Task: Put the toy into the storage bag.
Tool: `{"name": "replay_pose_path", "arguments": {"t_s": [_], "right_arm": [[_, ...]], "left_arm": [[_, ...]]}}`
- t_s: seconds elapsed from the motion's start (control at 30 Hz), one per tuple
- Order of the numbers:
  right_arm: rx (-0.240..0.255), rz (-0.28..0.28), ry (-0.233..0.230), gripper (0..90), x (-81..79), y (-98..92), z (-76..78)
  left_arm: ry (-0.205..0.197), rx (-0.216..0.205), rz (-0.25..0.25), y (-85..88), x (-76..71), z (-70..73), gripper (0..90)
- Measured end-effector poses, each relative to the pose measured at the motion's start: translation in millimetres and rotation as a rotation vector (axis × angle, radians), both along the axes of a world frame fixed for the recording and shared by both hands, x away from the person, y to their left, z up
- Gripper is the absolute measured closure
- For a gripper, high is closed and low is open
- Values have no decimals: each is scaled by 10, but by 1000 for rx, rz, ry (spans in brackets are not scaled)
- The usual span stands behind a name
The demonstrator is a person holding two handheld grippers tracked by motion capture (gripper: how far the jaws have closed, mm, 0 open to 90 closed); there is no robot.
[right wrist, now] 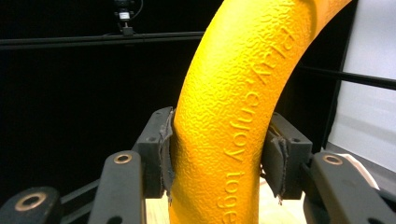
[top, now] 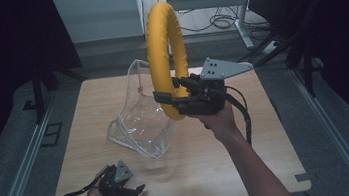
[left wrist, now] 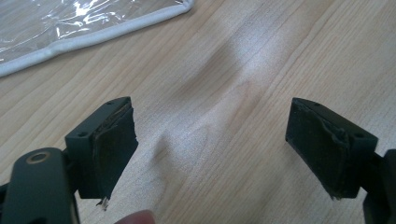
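Yellow foam, pebbled and embossed with lettering, makes up the ring (top: 167,58) that the right gripper (top: 174,94) holds upright above the middle of the wooden table (top: 270,156). In the right gripper view the two black pads press on either side of the ring's (right wrist: 233,126) tube, so the right gripper (right wrist: 224,154) is clamped on it at the lower arc, at about six o'clock of the hoop. The ring stands on edge, its long axis running up and away from the jaws.

At eight o'clock from the ring, just beside and below it, lies a clear plastic bag (top: 139,117) with white piping, its mouth standing open toward the top. That is likely where the ring belongs; if so, the hoop would have to tip down and go in edge first, since the opening looks barely wider than the ring.

At the table's near edge, around seven o'clock, the left gripper (top: 132,190) rests with its jaws spread wide and nothing between them; its own view has the left gripper (left wrist: 210,154) over bare wood, with the bag's hem (left wrist: 93,37) at eleven o'clock. It is the nearer one for steadying the bag. Open tabletop lies to the right and front.
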State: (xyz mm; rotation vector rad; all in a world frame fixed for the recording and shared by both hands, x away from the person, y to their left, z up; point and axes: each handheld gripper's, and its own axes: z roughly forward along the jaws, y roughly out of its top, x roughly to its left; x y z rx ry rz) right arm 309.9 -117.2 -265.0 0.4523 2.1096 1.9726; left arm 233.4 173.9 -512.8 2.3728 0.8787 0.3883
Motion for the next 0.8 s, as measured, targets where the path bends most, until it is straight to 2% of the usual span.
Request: {"name": "replay_pose_path", "arguments": {"t_s": [0.27, 0.63, 0.8], "right_arm": [[18, 37, -23, 498, -17, 126, 47], [7, 95, 4, 497, 17, 340, -12], [4, 116, -2, 497, 31, 395, -39]], "left_arm": [[-3, 2, 0, 5, 1, 4, 160], [-4, 6, 0, 11, -3, 10, 160], [-2, 10, -2, 7, 1, 0, 160]]}}
